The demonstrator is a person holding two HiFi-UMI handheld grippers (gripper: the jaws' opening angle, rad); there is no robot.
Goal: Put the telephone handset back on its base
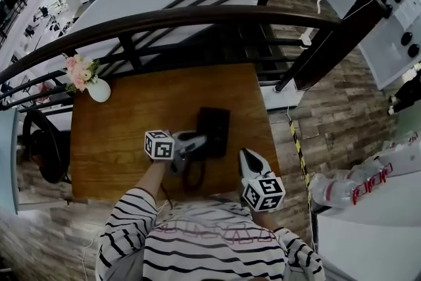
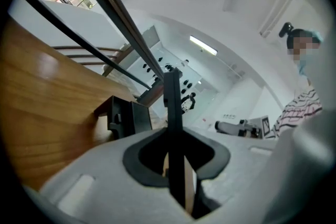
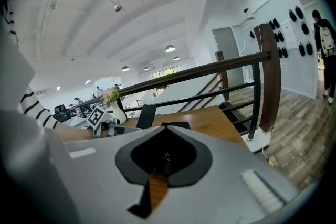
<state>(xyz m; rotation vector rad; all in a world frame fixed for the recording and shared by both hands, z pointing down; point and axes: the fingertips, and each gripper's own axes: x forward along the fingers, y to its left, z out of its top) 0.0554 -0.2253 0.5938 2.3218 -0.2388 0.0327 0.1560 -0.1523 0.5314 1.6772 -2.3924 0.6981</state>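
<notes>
The black telephone base sits on the wooden table, right of its middle. My left gripper reaches the base's left edge from the near side and is shut on the black handset, a thin dark bar standing up between its jaws. In the head view the handset is hard to tell from the base. A black cord loops toward me. The base lies ahead and left of the left gripper. My right gripper hovers by the table's near right corner, shut and empty.
A white vase of pink flowers stands at the table's far left corner. A dark railing runs right behind the table. A black office chair is at the left; a white counter with plastic bottles at the right.
</notes>
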